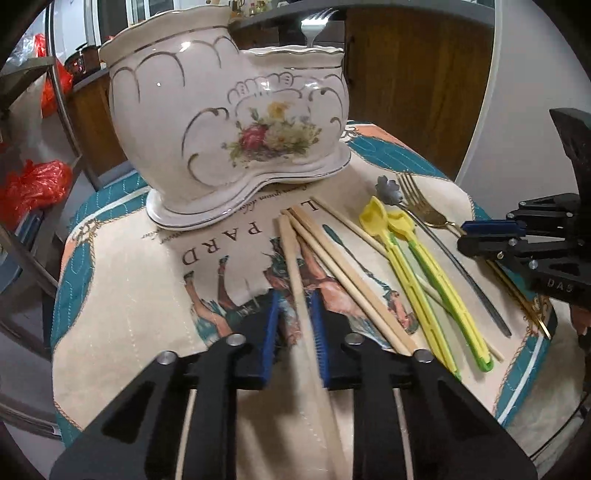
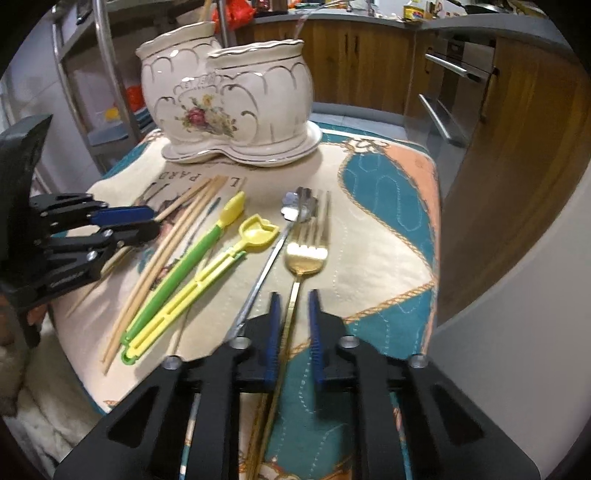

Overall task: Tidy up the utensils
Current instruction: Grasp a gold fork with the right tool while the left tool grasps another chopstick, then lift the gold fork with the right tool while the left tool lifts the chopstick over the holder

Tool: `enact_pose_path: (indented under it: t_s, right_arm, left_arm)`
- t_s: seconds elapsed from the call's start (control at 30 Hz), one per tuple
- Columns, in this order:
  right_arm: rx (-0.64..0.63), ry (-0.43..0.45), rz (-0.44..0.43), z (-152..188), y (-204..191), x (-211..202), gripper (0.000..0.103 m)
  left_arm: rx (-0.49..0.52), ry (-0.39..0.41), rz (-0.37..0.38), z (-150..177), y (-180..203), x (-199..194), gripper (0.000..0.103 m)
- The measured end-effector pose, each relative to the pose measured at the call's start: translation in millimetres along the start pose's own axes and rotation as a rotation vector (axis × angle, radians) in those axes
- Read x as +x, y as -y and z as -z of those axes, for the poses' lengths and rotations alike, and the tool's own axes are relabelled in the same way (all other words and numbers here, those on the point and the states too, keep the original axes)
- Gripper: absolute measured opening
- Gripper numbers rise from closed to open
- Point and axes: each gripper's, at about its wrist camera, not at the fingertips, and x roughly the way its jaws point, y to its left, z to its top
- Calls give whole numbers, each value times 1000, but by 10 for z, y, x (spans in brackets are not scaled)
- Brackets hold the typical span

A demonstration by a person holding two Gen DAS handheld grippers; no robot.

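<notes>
A white floral two-pot ceramic holder (image 1: 229, 122) (image 2: 229, 107) stands at the back of the cloth, a silver fork (image 1: 314, 26) standing in its right pot. My left gripper (image 1: 293, 325) has a wooden chopstick (image 1: 291, 258) between its blue pads, jaws narrowly apart around it. More chopsticks (image 1: 340, 266) (image 2: 162, 254), yellow and green plastic tongs (image 1: 424, 273) (image 2: 184, 280) and a flower-ended silver spoon (image 1: 443, 251) (image 2: 273, 254) lie on the cloth. My right gripper (image 2: 293, 325) straddles the handle of a gold fork (image 2: 306, 243) (image 1: 424, 206); its jaws are narrowly apart.
A printed quilted cloth (image 2: 388, 229) covers the small table, whose edges drop off left and right. Wooden cabinets and an oven (image 2: 454, 85) stand behind. Red bags (image 1: 33, 184) sit on a shelf at the left.
</notes>
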Motion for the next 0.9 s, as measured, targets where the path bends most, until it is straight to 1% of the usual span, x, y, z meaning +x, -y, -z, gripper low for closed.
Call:
enact_pose_path:
  t_s: [0.1, 0.17, 0.27, 0.33, 0.37, 0.53, 0.67, 0.73, 0.9]
  right_arm:
    - [-5, 9, 0, 20, 9, -6, 8]
    - [1, 20, -3, 23, 19, -24, 7]
    - [9, 54, 10, 36, 15, -88, 7]
    - [25, 75, 2, 36, 11, -138, 7]
    - [27, 88, -2, 41, 12, -165, 7]
    - [29, 209, -17, 41, -54, -421, 7]
    - [-19, 302, -4, 7, -199, -604, 7]
    - [-46, 341, -1, -7, -271, -688, 7]
    - [-91, 446, 13, -56, -445, -922, 6]
  left_arm:
    - [42, 10, -4, 24, -32, -26, 7]
    - [54, 19, 3, 43, -42, -45, 6]
    - [40, 34, 25, 66, -95, -97, 6]
    - [27, 55, 35, 92, -128, -147, 6]
    - [21, 79, 37, 105, -153, -198, 6]
    - [-2, 190, 52, 143, -230, -467, 6]
    - [-29, 293, 75, 167, -308, -706, 6]
    - [-37, 336, 66, 127, -295, -732, 6]
    - [-63, 445, 62, 130, -360, -942, 6]
